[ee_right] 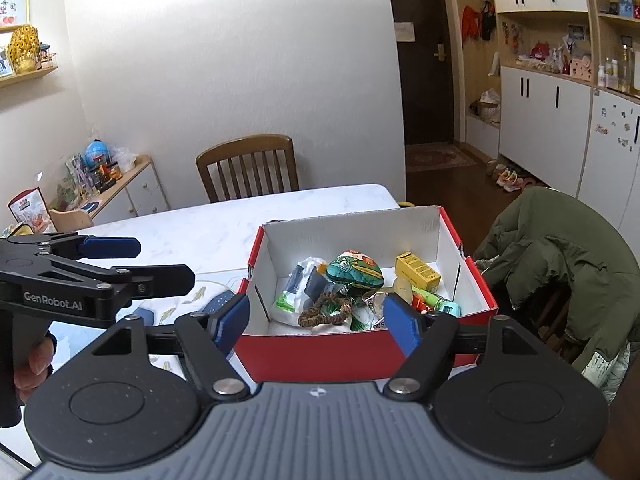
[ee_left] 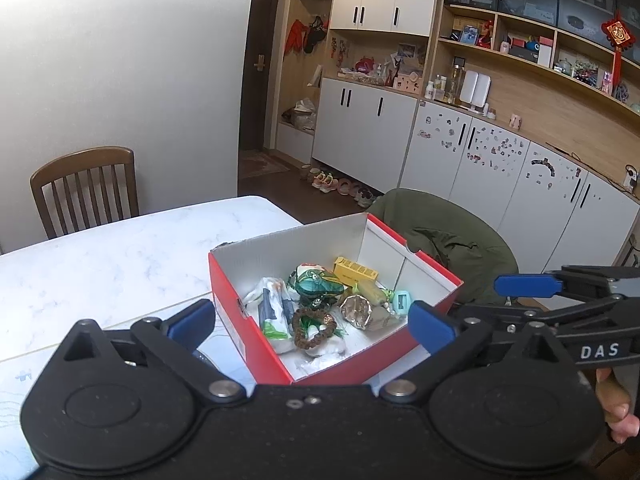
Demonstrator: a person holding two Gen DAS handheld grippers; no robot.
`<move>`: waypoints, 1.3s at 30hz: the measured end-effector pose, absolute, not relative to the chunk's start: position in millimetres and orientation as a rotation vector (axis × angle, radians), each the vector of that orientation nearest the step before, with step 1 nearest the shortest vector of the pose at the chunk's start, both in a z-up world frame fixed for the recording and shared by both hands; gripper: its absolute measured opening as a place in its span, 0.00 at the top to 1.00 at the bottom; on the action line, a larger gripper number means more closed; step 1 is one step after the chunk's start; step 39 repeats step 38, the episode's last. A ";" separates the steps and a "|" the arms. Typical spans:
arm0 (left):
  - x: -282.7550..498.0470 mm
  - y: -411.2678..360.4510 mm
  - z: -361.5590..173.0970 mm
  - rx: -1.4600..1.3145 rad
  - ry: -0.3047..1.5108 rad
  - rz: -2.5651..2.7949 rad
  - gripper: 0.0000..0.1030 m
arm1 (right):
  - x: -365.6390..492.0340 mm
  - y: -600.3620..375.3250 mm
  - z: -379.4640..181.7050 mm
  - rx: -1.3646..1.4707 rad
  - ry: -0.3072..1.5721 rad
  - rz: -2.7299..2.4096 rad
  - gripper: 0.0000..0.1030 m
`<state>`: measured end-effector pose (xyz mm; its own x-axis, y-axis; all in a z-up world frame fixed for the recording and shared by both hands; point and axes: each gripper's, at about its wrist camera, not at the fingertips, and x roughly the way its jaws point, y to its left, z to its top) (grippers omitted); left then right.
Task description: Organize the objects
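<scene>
A red shoebox (ee_left: 236,280) (ee_right: 340,356) with a white inside stands open on the white marble table (ee_left: 120,256) (ee_right: 200,220). In it lie a green pouch (ee_left: 320,282) (ee_right: 354,272), a small yellow carton (ee_left: 354,270) (ee_right: 416,270), a white plastic bag (ee_left: 272,312) (ee_right: 298,292), a brown bead bracelet (ee_left: 314,328) (ee_right: 324,314) and a foil-wrapped item (ee_left: 358,310). My left gripper (ee_left: 312,324) (ee_right: 148,262) is open over the box's near-left side, holding nothing. My right gripper (ee_right: 316,320) (ee_left: 492,300) is open above the box's front wall, holding nothing.
A wooden chair (ee_left: 86,192) (ee_right: 248,168) stands at the table's far side. A green jacket (ee_left: 444,232) (ee_right: 560,256) hangs over a chair right of the box. A printed mat (ee_right: 180,308) lies left of the box. White cabinets (ee_left: 480,160) line the right wall.
</scene>
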<state>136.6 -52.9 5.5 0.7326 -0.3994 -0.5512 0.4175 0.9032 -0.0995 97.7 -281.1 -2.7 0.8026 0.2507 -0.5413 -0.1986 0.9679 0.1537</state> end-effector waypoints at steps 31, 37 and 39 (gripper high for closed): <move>134.0 -49.6 2.2 0.036 0.628 -0.460 0.00 | 86.3 -281.1 -8.7 0.152 0.585 0.130 0.02; 137.1 -50.1 0.7 0.036 0.628 -0.471 0.00 | 90.1 -279.1 -10.1 0.163 0.599 0.134 0.02; 137.6 -49.4 0.5 0.036 0.627 -0.469 0.00 | 90.6 -278.4 -10.2 0.162 0.600 0.135 0.02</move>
